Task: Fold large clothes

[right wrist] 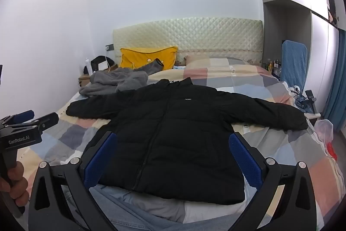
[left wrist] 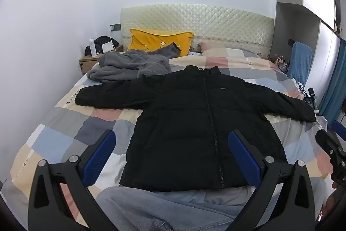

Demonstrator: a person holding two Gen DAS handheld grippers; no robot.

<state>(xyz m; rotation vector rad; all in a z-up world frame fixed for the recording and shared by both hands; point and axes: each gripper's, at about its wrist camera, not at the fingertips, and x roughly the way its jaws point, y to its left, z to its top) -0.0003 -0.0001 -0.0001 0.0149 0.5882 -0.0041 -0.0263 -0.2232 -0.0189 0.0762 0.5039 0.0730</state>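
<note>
A black zipped puffer jacket point(left wrist: 194, 122) lies flat, front up, on the bed's pastel patchwork checked quilt point(left wrist: 64, 133). Its collar points toward the cream quilted headboard point(left wrist: 194, 21) and its hem lies nearest the tongs. Both sleeves are spread straight out, so the jacket's widest line runs across the bed from side to side, while the zip runs away from the tongs toward the headboard.

The left tongs point(left wrist: 172, 157) hang above the hem with the jaws spread wide and nothing between the blue pads. The right tongs point(right wrist: 173, 157) hover the same way, wide apart and empty, over the lower body of the jacket. Neither touches the cloth.

Folding has not begun, by the look of it. The left sleeve point(left wrist: 112, 94) lies on the left tongs' side and the right sleeve point(right wrist: 270, 114) on the right tongs' side, so each tongs is nearer its own sleeve; both cuffs are well apart from the pads and up the bed. A likely first move is bringing a sleeve in across the chest.

A crumpled grey fleece garment point(left wrist: 129, 66) and a yellow cushion point(left wrist: 160, 40) sit near the headboard, beyond the left sleeve.
</note>
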